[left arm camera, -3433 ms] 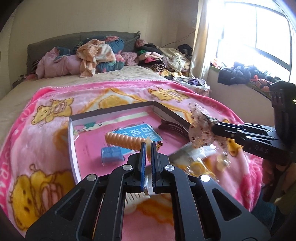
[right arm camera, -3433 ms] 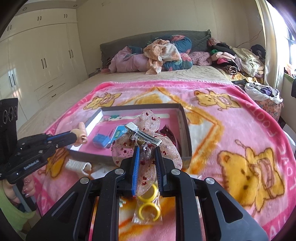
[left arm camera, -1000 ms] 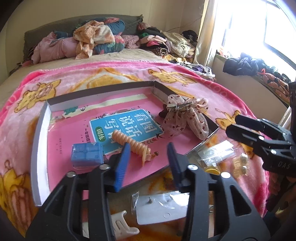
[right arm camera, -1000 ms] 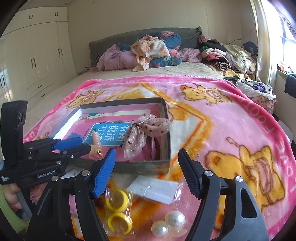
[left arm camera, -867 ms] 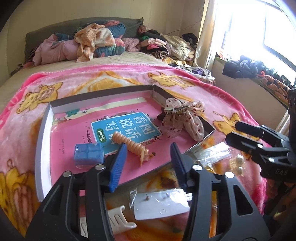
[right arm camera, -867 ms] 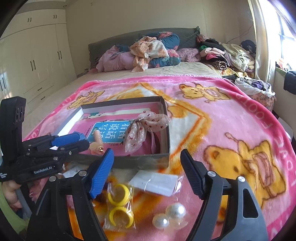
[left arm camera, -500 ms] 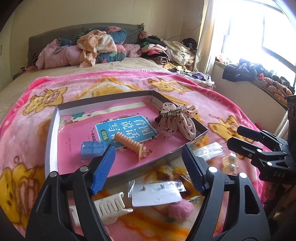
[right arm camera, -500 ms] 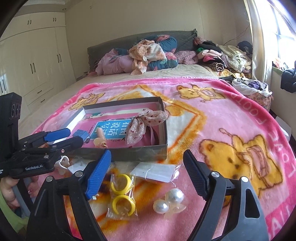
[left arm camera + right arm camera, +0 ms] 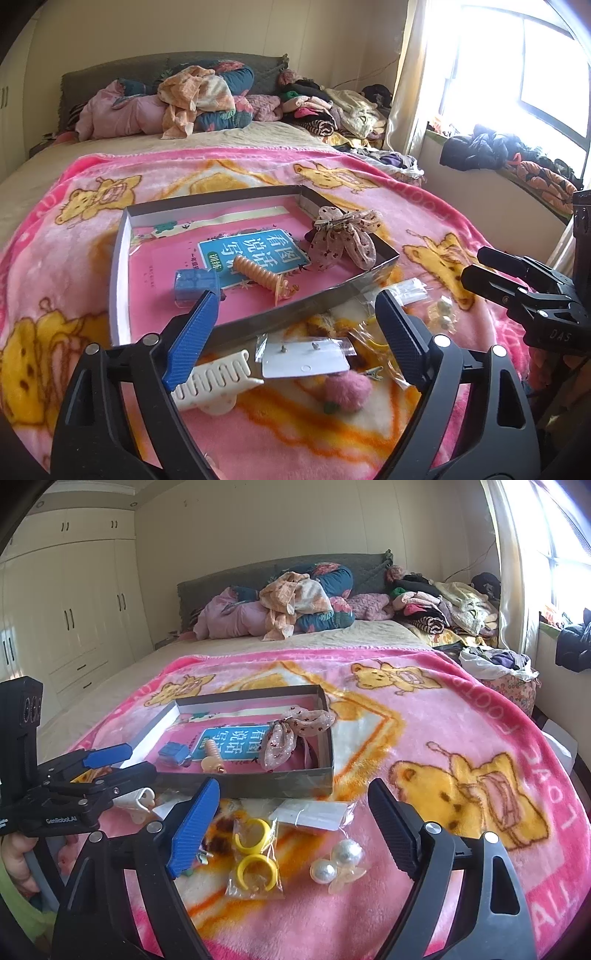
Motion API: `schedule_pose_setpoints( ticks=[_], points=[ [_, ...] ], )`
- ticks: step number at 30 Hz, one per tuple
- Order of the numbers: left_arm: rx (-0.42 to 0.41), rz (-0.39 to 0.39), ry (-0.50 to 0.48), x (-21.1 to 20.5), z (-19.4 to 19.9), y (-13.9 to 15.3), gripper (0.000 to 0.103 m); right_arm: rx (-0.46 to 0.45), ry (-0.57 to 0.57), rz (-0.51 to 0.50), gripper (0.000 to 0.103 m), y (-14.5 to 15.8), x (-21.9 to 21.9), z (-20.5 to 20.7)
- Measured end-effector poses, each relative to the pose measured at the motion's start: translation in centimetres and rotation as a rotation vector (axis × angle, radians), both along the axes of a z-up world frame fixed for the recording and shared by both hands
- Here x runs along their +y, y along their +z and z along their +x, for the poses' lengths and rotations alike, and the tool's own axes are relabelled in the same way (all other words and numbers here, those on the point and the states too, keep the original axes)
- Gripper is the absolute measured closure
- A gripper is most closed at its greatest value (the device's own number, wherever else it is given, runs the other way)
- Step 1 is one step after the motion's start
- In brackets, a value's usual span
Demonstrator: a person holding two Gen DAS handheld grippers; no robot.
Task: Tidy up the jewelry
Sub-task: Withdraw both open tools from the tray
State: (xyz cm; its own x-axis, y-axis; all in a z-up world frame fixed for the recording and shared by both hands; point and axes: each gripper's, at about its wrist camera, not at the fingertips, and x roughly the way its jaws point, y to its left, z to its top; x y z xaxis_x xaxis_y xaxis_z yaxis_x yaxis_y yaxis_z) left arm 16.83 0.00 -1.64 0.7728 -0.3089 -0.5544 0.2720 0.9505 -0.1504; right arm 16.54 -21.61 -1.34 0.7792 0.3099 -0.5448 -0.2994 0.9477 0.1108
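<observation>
**Both grippers empty, jaws wide, short of the box**

Shallow grey box (image 9: pixel 310 306) on a pink blanket (image 9: pixel 424 716), open on top. Inside: a blue-covered book (image 9: pixel 258 251) lying flat; on it an orange spiral clip (image 9: pixel 258 275); just left of that a small blue case (image 9: pixel 194 286); at the right end a spotted sheer bow (image 9: pixel 343 236), draped partly over the right wall.

Outside, along the near wall: a white comb (image 9: pixel 214 380), a carded pair of studs in a clear bag (image 9: pixel 304 360), a pink felt ball (image 9: pixel 347 391), a bag of two yellow rings (image 9: pixel 255 856), two pearls (image 9: pixel 336 860), a flat white packet (image 9: pixel 314 814).

Left gripper (image 9: pixel 295 325): jaws just been opening, spread wide, nothing between the pads, tips short of the near wall, above the comb and studs.

Right gripper (image 9: pixel 291 819): jaws just been opening too, wide apart, holding nothing, hanging above the rings and pearls without touching.
</observation>
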Motion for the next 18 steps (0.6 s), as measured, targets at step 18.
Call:
schedule_pose_setpoints(
  ticks=[18],
  points=[
    [0.035, 0.015, -0.011, 0.9, -3.7, -1.1, 0.025, 0.034, 0.056, -0.046, 0.023, -1.0, 0.8, -2.8]
  ],
)
